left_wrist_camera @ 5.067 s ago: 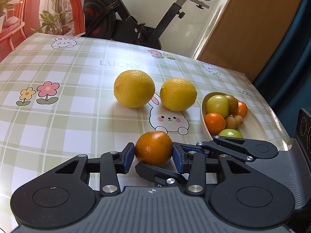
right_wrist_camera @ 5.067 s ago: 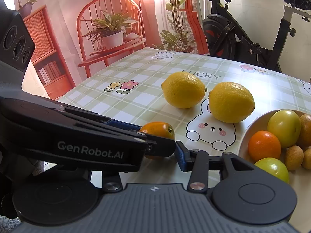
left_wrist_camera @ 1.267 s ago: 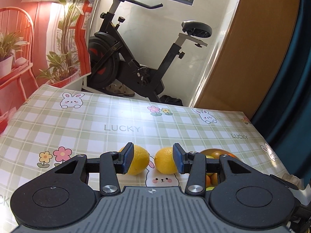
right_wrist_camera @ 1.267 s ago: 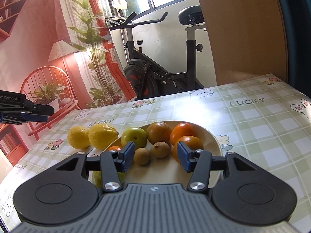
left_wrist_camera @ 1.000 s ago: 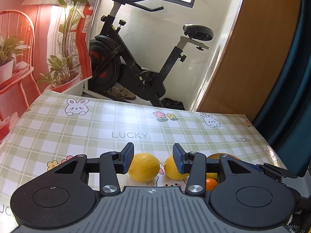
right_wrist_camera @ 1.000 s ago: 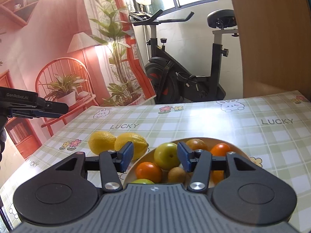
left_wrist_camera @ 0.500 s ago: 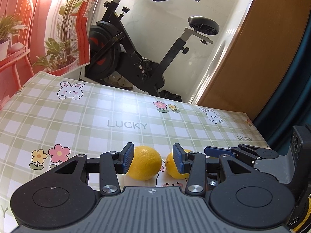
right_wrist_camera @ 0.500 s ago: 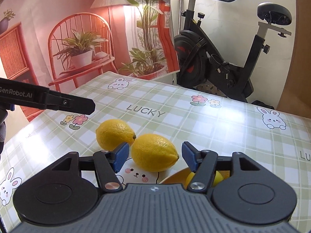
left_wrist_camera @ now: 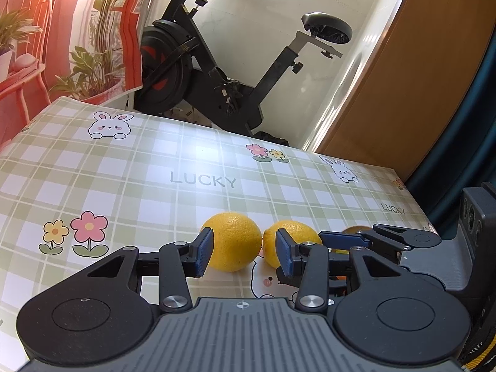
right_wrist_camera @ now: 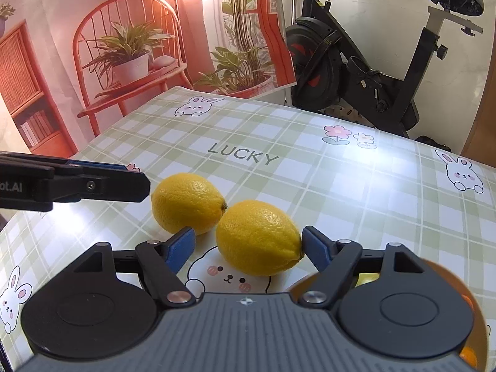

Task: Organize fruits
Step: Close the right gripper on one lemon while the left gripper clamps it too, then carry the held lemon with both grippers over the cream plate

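Swung away from the bowl (right_wrist_camera: 446,282) and over to the two lemons on the desk (right_wrist_camera: 310,167) within the last second or so, the right hand-held gripper (right_wrist_camera: 248,245); jaws opening now, blue pads either side of the nearer lemon (right_wrist_camera: 259,237), the right pad at or very near its tip, the left pad clear of the skin, so not yet a grip. Dropped a little lower too, the left hand-held gripper (left_wrist_camera: 240,252), jaws part open and unchanged, nothing pinched, lined up on the other lemon (left_wrist_camera: 232,241), which sits just past the pads. Likely meaning: orange and small fruit already in the bowl, only these two lemons left out, one for each gripper. Around the work: checked cloth with rabbits, flowers and "LUCKY" print; exercise bike (left_wrist_camera: 235,71) behind the desk; backdrop (right_wrist_camera: 130,40) with a chair and plants; wooden door (left_wrist_camera: 412,71) at right. In the way: lemons almost touching, tip to flank, so little room for a pad between them; round skins, apt to roll if nudged; both grippers close together, side by side; bowl rim just under the right gripper's body.
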Tool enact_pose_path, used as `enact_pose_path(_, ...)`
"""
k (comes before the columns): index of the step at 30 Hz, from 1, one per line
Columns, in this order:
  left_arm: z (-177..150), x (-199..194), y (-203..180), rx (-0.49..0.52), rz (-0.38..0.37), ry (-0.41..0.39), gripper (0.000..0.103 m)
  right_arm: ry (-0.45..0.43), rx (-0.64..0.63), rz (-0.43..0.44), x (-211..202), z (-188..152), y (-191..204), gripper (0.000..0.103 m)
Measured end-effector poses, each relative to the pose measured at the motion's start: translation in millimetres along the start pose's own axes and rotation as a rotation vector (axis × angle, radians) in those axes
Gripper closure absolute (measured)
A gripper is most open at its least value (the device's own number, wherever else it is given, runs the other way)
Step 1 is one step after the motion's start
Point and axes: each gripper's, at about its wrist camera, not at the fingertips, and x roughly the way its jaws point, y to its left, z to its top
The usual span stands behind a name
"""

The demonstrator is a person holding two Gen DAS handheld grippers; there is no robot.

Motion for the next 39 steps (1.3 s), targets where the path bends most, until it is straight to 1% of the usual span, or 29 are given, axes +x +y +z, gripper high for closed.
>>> enact_pose_path(1, 0, 1, -1, 0.001, -0.003, 0.002, 0.057, -0.001, -0.016, 0.002, -2, -2, 3, 0.031)
enact_pose_path(3, 0, 2, -3, 0.008, -0.009, 0.003, 0.057, -0.010, -0.047, 0.000, -8, -7, 8, 0.035)
enact_pose_path(5, 0, 2, -5, 0.013, -0.016, 0.003, 0.057, -0.019, -0.083, -0.005, -12, -10, 13, 0.044)
enact_pose_path(7, -1, 2, -6, 0.013, -0.019, 0.005, 0.057, -0.015, -0.113, -0.012, -12, -10, 15, 0.047)
enact_pose_path(8, -1, 2, -5, 0.011, -0.020, 0.005, 0.057, -0.008, -0.121, -0.025, -9, -9, 15, 0.047)
enact_pose_path(10, -3, 2, -5, 0.006, -0.024, 0.007, 0.057, 0.001, -0.123, -0.041, -3, -6, 13, 0.041)
enact_pose_path(11, -3, 2, -4, 0.005, -0.024, 0.009, 0.057, 0.004, -0.121, -0.040, 1, -5, 12, 0.038)
enact_pose_path(12, -4, 2, -4, 0.005, -0.025, 0.012, 0.057, 0.021, -0.116, -0.032, 7, -3, 11, 0.037)
enact_pose_path(14, -5, 1, -2, 0.006, -0.025, 0.016, 0.057, 0.052, -0.120, -0.025, 15, -2, 13, 0.042)
enact_pose_path(16, -6, 0, 0, 0.000, -0.029, 0.019, 0.057, 0.054, -0.130, -0.038, 17, -4, 17, 0.043)
enact_pose_path(17, -7, 0, 2, -0.003, -0.030, 0.022, 0.057, 0.055, -0.122, -0.030, 16, -5, 17, 0.043)
enact_pose_path(19, -9, 1, 4, -0.012, -0.036, 0.037, 0.057, 0.056, -0.111, -0.008, 13, -8, 18, 0.044)
enact_pose_path(25, -27, 1, 2, -0.018, -0.079, 0.107, 0.056, 0.046, -0.087, 0.015, -4, -25, 32, 0.044)
enact_pose_path(27, -33, -1, -1, -0.016, -0.083, 0.107, 0.052, 0.037, -0.080, 0.025, -10, -32, 39, 0.044)
enact_pose_path(29, -35, -3, -2, -0.029, -0.101, 0.117, 0.052, 0.019, -0.072, 0.005, -16, -40, 44, 0.044)
enact_pose_path(31, -38, -4, -3, -0.037, -0.113, 0.127, 0.052, 0.009, -0.034, 0.009, -20, -45, 42, 0.044)
enact_pose_path(33, -40, -6, -5, -0.032, -0.131, 0.133, 0.052, 0.005, -0.009, 0.017, -25, -49, 41, 0.044)
enact_pose_path(39, -52, -10, -20, 0.014, -0.171, 0.163, 0.052, -0.014, -0.036, 0.011, -39, -65, 53, 0.044)
